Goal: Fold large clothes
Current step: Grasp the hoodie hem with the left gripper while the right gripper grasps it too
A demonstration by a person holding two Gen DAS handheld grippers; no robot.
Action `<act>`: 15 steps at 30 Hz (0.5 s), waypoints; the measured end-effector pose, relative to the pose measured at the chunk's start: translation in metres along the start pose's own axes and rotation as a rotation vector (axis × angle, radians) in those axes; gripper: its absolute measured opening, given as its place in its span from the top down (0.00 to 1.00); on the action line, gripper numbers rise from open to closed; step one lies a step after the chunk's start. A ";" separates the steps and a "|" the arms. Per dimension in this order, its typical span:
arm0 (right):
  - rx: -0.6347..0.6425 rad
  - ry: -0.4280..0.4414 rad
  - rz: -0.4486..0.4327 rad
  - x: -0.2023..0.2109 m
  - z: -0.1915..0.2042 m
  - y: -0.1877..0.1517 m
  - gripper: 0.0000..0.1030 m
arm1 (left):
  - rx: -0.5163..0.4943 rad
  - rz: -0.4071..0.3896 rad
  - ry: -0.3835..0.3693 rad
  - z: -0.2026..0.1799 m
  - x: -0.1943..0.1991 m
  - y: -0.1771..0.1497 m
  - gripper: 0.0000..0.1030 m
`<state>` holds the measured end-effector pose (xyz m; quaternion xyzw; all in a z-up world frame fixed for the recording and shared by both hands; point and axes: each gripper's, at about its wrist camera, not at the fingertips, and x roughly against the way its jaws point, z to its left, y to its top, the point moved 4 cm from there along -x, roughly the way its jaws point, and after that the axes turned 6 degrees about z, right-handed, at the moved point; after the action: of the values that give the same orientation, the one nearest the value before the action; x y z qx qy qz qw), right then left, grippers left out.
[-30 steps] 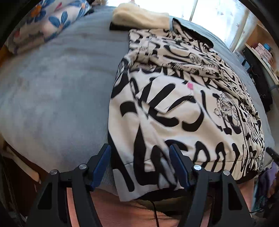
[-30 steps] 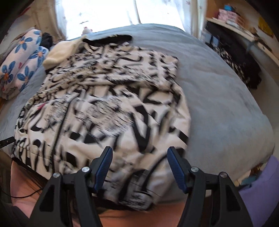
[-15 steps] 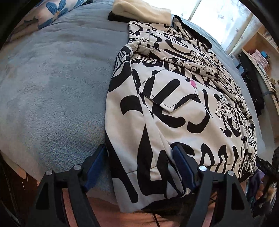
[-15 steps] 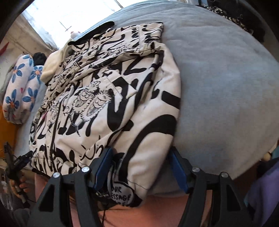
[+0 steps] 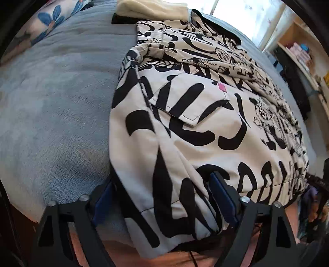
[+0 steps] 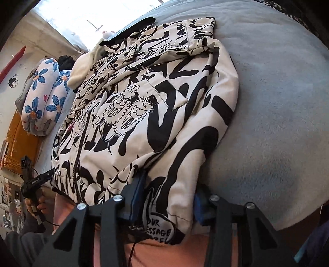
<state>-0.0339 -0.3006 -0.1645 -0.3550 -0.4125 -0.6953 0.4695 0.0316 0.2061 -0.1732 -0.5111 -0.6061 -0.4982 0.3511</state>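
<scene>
A cream jacket with a bold black graffiti print (image 5: pixel 205 127) lies flat on a grey-blue blanket (image 5: pixel 61 102), zip side up, hem toward me. My left gripper (image 5: pixel 162 199) straddles the hem's left corner; its jaws are closing, with cloth between them and the pads not clearly pressing. In the right wrist view the same jacket (image 6: pixel 164 102) fills the middle. My right gripper (image 6: pixel 167 197) is at the hem's right corner, its jaws closing, and the blue pads pinch a bunched fold of the hem.
A floral pillow (image 6: pixel 45 94) lies at the bed's far left, with a cream cloth (image 5: pixel 152 9) beyond the jacket's collar. Shelves (image 5: pixel 298 51) stand to the right. Bare blanket (image 6: pixel 277 102) stretches on either side of the jacket. A hand holds the other gripper (image 6: pixel 35 180).
Both grippers have dropped onto the jacket's hem corners. The right jaws have narrowed from wide apart to a pinch on the hem, which now bunches between them.
</scene>
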 end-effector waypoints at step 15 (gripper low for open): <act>-0.017 -0.140 -0.051 0.033 0.017 0.005 0.94 | 0.132 -0.030 0.002 -0.011 0.032 -0.001 0.93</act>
<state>-0.0378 -0.2986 -0.1273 -0.3964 -0.4472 -0.6839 0.4185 0.0226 0.2040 -0.1411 -0.4771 -0.6449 -0.4630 0.3769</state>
